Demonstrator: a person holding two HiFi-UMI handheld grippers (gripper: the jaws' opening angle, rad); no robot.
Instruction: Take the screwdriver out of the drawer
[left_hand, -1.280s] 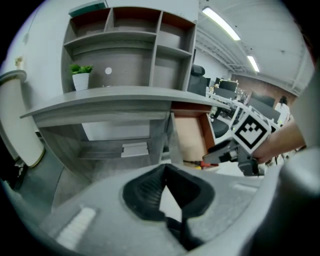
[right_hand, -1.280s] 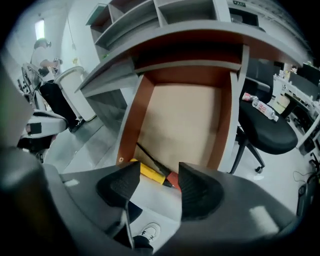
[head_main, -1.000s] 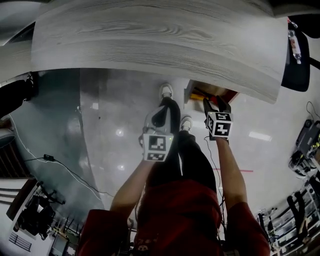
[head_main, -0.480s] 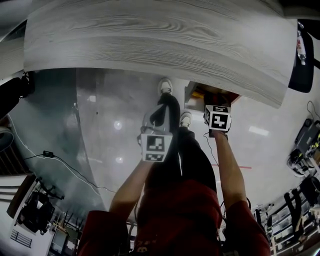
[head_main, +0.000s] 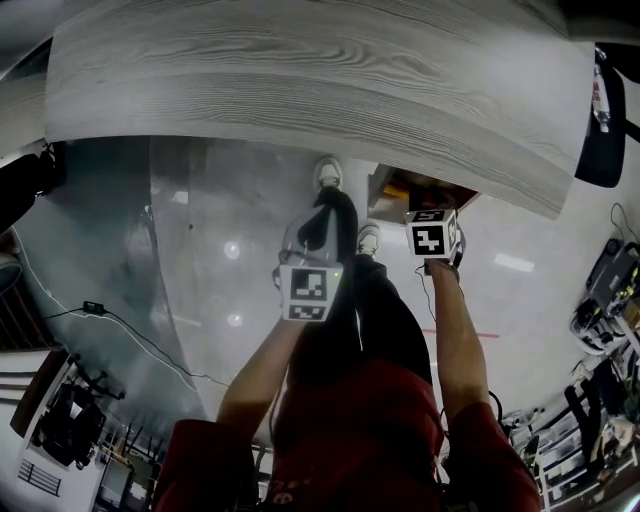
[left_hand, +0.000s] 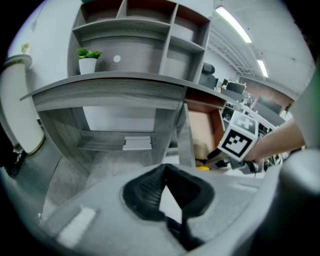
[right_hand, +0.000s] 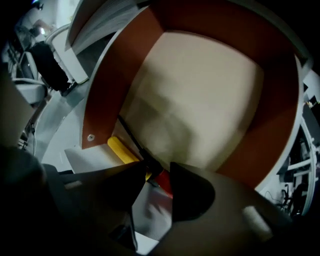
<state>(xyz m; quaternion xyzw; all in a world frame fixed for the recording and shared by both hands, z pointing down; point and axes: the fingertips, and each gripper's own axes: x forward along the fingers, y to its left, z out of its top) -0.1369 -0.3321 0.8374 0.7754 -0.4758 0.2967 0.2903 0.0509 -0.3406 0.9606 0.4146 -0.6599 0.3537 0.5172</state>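
Change since a second ago: in the head view the right gripper (right_hand: 159, 175) has sunk into the open drawer (right_hand: 107, 90) and rolled, so its marker cube shows a different face. The left gripper (left_hand: 165, 166) has hardly shifted.

Item 1, screwdriver (right_hand: 163, 180): lies on the pale drawer floor by a red-brown wall. It has a thin black shaft and a red handle with a black collar.

Item 2, right gripper: points steeply down, jaws closing, with the red handle between them. No firm clamp shows yet.

Item 3, left gripper: tips pressed together, holding nothing, raised in front of the desk (head_main: 300, 70), well apart from the drawer.

Item 4, yellow bar (right_hand: 122, 150): just beside the shaft; I cannot tell what it is.

Hazards, as judged: the grip falls near the collar end of a round handle, so the handle could roll or squirt out as the jaws meet. The left jaw may snag the yellow bar. On lifting, the long shaft could catch the drawer wall.

Lettering: none legible; only black-and-white square markers on the cubes.
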